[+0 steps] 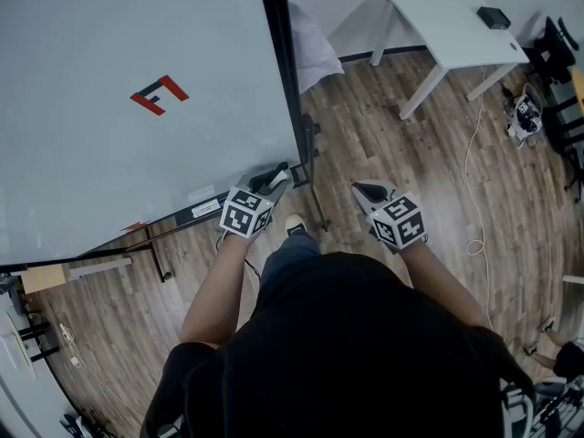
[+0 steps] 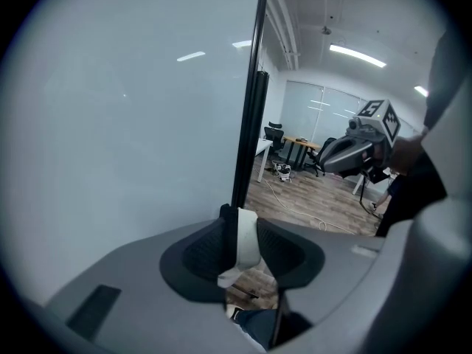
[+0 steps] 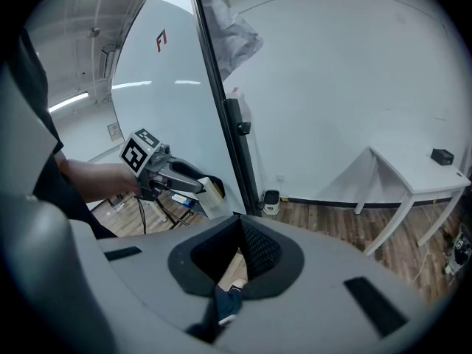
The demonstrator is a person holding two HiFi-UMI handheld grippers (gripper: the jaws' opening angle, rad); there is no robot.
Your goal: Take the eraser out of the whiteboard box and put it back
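**Task status.** The left hand-held gripper [image 1: 272, 181] is closed on the eraser [image 2: 247, 236], a pale block clamped edge-on between the two dark pads. The eraser is therefore out of the whiteboard box [image 1: 187, 213], taken here to be the dark tray along the lower edge of the whiteboard [image 1: 119, 153]. It hangs in the air just beside the board's right frame post. The removal step appears complete. The return step is not yet done, as the eraser must go back into the box and be released. The right hand-held gripper [image 1: 370, 192] has its jaws together with nothing between them and hangs apart from the board, near the person's right side.

**View coverage.**
- The head view gives the layout: both hand-held grippers, the board, the tray and the wooden floor. The eraser itself is hard to make out there.
- The left gripper view confirms the grip, showing both pads pressing the eraser. It does not show the tray.
- The right gripper view shows the left hand-held gripper from the side, with the eraser projecting beyond its jaw tips and the tray area low behind it. It alone shows that the right jaws hold nothing.
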